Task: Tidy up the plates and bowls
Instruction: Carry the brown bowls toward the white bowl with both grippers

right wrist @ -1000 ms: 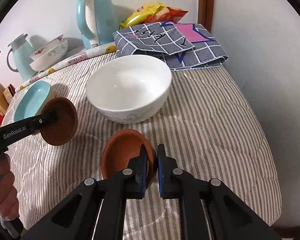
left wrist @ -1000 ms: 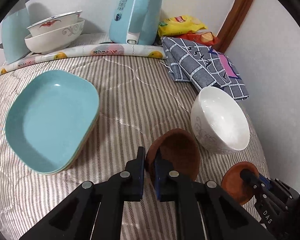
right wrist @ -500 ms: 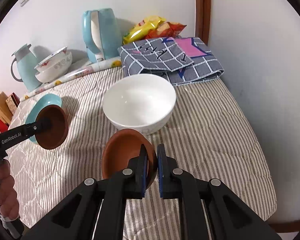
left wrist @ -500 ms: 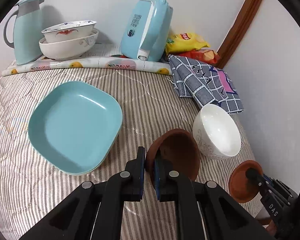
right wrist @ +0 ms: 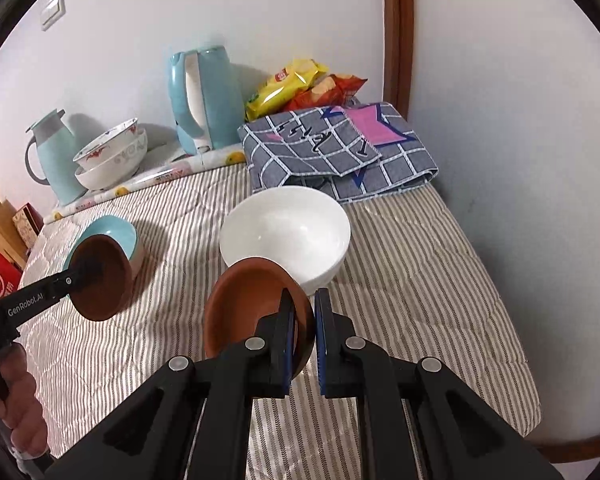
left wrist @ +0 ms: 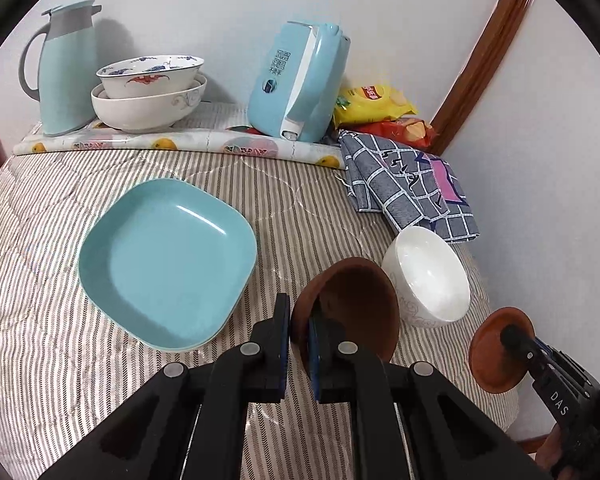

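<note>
left gripper [left wrist: 299,330]: clamped on rim of dark brown bowl [left wrist: 352,304], held above bed [left wrist: 40,280] beside teal plates [left wrist: 168,260] | right gripper [right wrist: 303,334]: clamped on rim of terracotta bowl [right wrist: 248,308], just before white bowl [right wrist: 286,228] near bed's right edge

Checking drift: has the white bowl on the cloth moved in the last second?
Cannot tell for certain; likely no. The white bowl sits just before the checked cloth as earlier; only the cameras pulled back.
</note>
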Demonstrator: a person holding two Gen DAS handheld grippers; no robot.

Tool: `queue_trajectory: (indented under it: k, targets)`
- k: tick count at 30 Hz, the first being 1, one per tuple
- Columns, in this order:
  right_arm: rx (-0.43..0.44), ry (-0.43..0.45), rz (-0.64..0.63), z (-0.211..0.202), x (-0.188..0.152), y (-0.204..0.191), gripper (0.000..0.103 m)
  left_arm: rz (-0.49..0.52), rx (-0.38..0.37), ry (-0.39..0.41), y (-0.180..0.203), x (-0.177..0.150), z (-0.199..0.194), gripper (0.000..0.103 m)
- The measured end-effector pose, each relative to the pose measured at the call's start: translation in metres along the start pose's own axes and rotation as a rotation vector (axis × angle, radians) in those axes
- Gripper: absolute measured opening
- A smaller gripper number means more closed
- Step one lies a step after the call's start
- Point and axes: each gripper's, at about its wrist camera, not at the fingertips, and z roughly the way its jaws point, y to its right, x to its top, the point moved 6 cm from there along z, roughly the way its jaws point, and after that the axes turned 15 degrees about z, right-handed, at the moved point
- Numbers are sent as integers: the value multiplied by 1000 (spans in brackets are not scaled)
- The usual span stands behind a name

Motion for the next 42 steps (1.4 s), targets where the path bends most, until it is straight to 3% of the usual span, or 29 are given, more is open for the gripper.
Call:
queue_trajectory:
  k: [42]
  targets:
    - [6,21,24,15,31,0,9,4,26,21,-4,29,4,8]
